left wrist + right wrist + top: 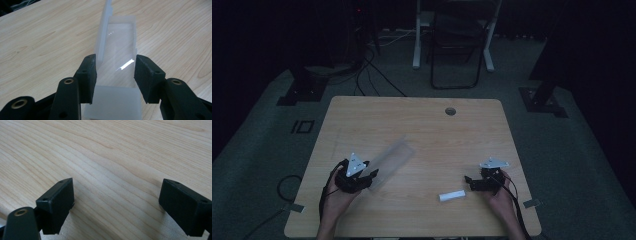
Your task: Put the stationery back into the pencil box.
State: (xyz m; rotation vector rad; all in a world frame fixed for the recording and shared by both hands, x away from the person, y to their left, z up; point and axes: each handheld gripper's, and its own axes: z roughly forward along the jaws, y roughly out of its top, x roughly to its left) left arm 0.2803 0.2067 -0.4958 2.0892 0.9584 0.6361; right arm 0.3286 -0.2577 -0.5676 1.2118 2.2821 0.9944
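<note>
listing our left gripper (pixel 115 72): jaws spread, clear plastic box (pixel 117 50) lying loose between them, released on the table (pixel 422 115). our right gripper (pixel 116 206) is unclenched and empty, with a white cap (pixel 452 195) at its nine o'clock, likely the next pick.

Left hand-held gripper (pixel 368 175): we see a black body, a grey three-cornered plate on top, a black cable looping off it.
Right hand-held gripper (pixel 468 181): we see the same black build and grey plate.
Jaws: black blocky pads, small screw holes, brass-ringed pivots.
Forearms: bare, no sleeves.
</note>
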